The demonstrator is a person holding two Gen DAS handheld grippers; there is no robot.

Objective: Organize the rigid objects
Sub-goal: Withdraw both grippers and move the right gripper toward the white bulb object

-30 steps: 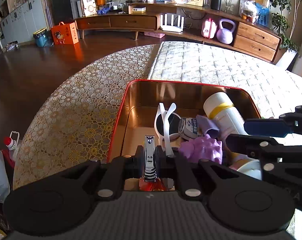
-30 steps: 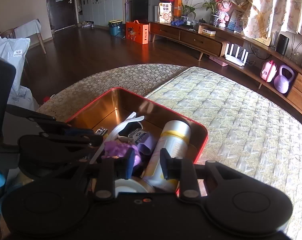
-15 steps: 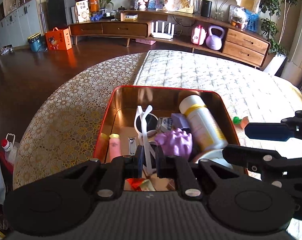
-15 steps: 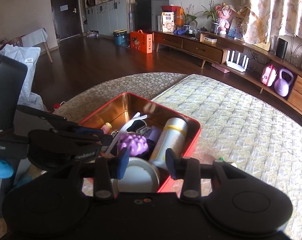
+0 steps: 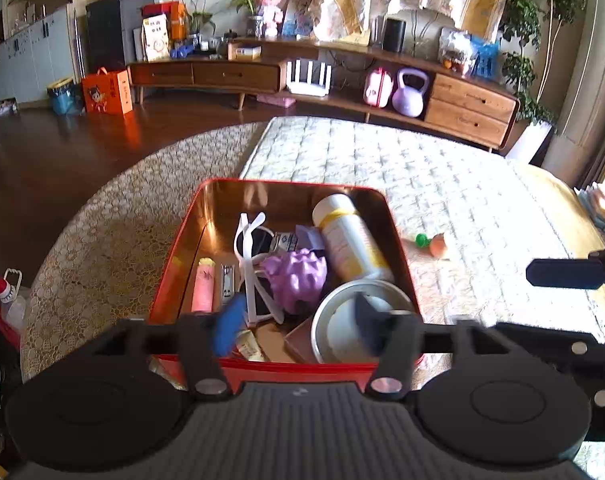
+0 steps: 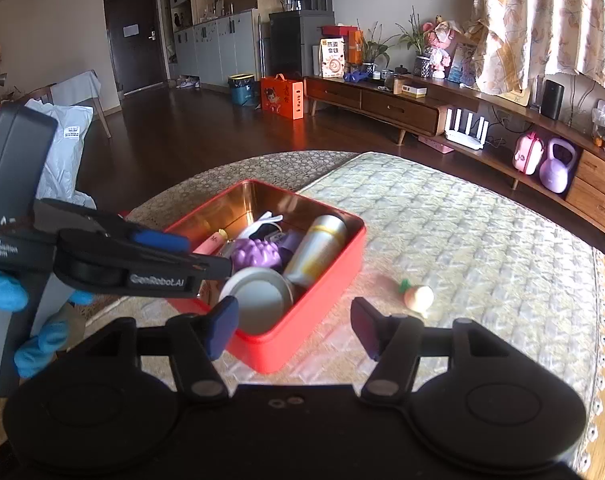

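Observation:
A red tin box sits on the quilted cover. Inside lie a white bottle with a yellow band, a purple spiky ball, white sunglasses, a nail clipper, a pink tube and a round metal tin. My left gripper hovers over the box's near end, jaws opening, nothing between them. My right gripper hangs at the box's near corner, jaws also opening and empty. A small peach toy lies on the cover right of the box.
The left gripper reaches in from the left of the right wrist view, held by a blue-gloved hand. A lace cloth covers the round edge on the left. A wooden cabinet and a purple kettlebell stand far back.
The left gripper let go of the nail clipper, which now lies in the box beside the pink tube. Both grippers pulled back and up from the box, and both jaws spread apart.

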